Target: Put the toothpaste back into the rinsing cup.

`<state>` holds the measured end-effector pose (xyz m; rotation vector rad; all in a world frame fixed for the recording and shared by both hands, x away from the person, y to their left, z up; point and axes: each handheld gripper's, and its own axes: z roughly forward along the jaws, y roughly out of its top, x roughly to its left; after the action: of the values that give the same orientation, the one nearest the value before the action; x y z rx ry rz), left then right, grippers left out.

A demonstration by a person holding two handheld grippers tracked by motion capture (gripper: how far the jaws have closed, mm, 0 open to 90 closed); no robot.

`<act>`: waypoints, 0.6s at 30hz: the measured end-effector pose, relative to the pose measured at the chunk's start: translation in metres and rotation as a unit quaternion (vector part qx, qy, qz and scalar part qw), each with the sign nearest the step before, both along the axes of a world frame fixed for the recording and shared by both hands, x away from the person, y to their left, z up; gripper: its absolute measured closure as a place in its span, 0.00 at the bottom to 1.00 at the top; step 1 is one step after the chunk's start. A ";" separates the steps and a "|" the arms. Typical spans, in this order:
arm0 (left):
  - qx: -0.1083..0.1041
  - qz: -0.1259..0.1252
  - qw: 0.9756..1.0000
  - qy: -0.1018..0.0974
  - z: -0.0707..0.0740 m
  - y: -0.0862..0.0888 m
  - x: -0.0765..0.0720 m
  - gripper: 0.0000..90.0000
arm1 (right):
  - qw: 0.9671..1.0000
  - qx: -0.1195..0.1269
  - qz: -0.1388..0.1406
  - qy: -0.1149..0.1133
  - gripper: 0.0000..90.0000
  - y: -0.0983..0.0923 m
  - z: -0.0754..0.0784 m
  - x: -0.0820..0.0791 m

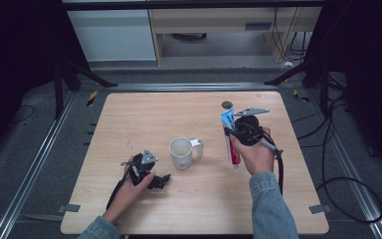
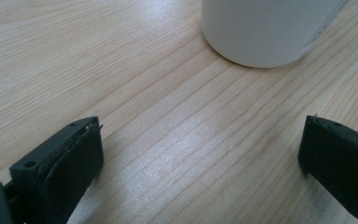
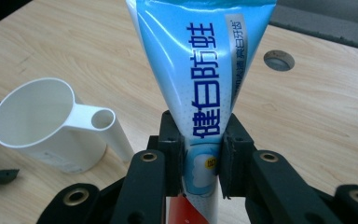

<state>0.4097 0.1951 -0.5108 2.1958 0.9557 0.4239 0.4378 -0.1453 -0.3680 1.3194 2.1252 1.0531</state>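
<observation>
left gripper (image 1: 163, 180): black body showing at about 7 o'clock on the table, carrying a grey three-cornered plate (image 1: 149, 157) on top; a thin black cable (image 1: 115, 191) is trailing back along the forearm.
left jaws: two blocky black pieces with flat inner pads, a small round hole showing in the 8 o'clock one.
right gripper (image 3: 202, 161): black, with a grey three-cornered plate (image 1: 251, 112) on top and a thick black cable (image 1: 280, 172) running down beside the wrist.
right jaws: black linkage arms, brass-ringed screw holes (image 3: 149, 156) showing at their joints.
sleeves: person is wearing blue denim, cuffs (image 1: 267, 182) showing on both forearms.
</observation>
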 end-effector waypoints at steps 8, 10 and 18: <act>0.000 0.000 1.000 0.000 0.000 0.000 0.000 0.00 | 0.998 0.000 -0.025 -0.049 0.82 0.013 -0.003 -0.007; 0.000 0.000 1.000 0.000 0.000 0.000 0.000 0.00 | 0.998 0.003 -0.033 -0.061 0.82 0.015 -0.002 -0.009; 0.000 0.000 1.000 0.000 0.000 0.000 0.000 0.00 | 0.993 -0.003 -0.059 -0.100 0.82 0.025 0.000 -0.016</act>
<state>0.4097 0.1951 -0.5108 2.1962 0.9553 0.4239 0.4218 -0.1207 -0.3679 1.2618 1.8796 1.0800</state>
